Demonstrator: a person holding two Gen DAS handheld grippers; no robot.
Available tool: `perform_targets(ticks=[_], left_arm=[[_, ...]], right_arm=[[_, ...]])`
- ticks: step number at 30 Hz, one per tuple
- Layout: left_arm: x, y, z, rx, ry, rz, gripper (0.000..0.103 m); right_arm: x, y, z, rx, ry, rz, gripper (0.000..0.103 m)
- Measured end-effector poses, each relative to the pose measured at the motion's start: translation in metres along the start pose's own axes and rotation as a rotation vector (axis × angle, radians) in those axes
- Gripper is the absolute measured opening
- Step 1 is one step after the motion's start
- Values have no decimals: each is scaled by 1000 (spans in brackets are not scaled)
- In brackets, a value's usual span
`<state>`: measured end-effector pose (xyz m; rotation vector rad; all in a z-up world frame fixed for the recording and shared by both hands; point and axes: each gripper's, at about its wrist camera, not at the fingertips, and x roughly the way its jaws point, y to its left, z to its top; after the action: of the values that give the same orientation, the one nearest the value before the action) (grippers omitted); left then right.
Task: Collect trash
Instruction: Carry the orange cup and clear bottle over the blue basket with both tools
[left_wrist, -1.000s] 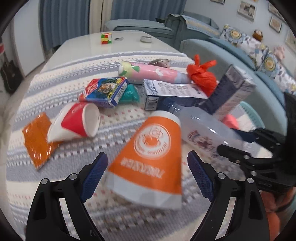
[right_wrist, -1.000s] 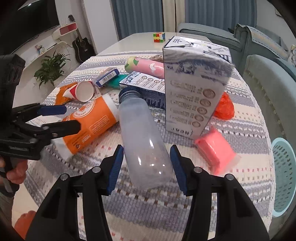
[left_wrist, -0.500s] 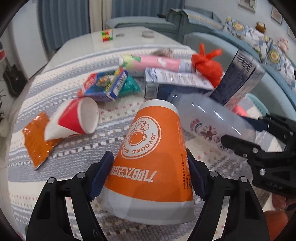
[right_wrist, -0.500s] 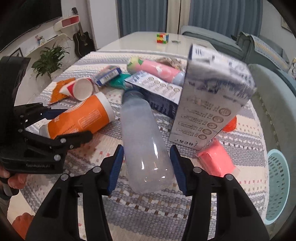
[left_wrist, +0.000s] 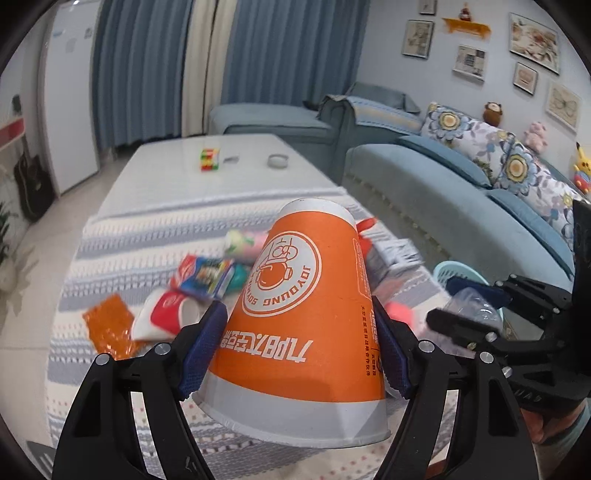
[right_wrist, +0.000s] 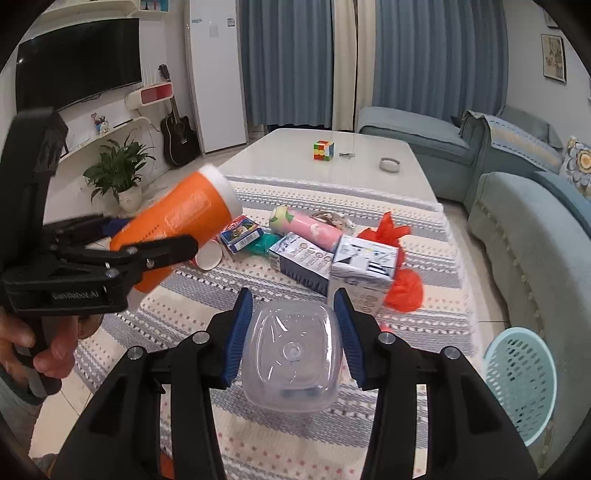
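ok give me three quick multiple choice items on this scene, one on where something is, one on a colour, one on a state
1. Where is the rubik's cube?
A. on the bare far part of the table
B. in the basket
C. on the sofa

2. What colour is the basket on the floor?
A. red
B. light blue
C. black

3. What is the state of the clear plastic bottle?
A. lying flat on the cloth
B. standing in the basket
C. held off the table in the right gripper

Key: 1 A, the cube sits on the white tabletop beyond the striped cloth. 2 B, the slotted basket by the sofa is pale blue. 3 C, the blue pads press on both sides of the bottle, its base toward the camera, while the left gripper holds the orange cup.
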<state>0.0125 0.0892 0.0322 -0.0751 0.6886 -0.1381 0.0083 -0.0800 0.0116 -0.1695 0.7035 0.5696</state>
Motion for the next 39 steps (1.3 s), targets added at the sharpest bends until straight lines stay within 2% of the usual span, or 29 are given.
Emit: perform_targets(ticks=[5,8,10,12,14,16,20,24,26,30,32,34,38,39], left_arm=[[-1,-16,-2,-1,3,-22,74],[3,-17,-4,-1,8,-28,74],[5,-16,-5,1,10,-19,74],[8,-11,-7,-10,16,-21,74],[9,-8,-10,-16,21,-23,74],[11,-5,-15,-8,27,-21,74],[18,-5,-23,-13,43,-25,74],[27,-12,-32,-16,68,-43,74],[30,-18,-35,-2,80,-42,74],[30,-26,-36,32,88,-31,75],[29,-27,-33,32,84,-31,75],[30,-28,-32,28,82,-36,75],[34,-36,-32,46,92,-35,75],[34,-37,-32,51,92,-33,75]], right_arm=[[-5,-15,-5,56,2,-10,42],[-11,-20,5,78,-57,-16,42],[-12,-22,4,59,-131,-22,42],[-5,-26,-4,42,-145,-53,42],[0,-36,-23,61,-121,-21,42],[-17,-47,-47,88,-133,-21,42],[-33,-65,-87,149,-79,-39,42],[-14,-65,-129,165,43,-39,42],[-5,-64,-136,171,60,-38,42],[5,-63,-124,169,129,-11,43],[16,-62,-112,174,198,-38,53],[28,-67,-106,189,248,-68,73],[56,-79,-99,258,339,-9,73],[62,-79,-98,261,358,-8,69]])
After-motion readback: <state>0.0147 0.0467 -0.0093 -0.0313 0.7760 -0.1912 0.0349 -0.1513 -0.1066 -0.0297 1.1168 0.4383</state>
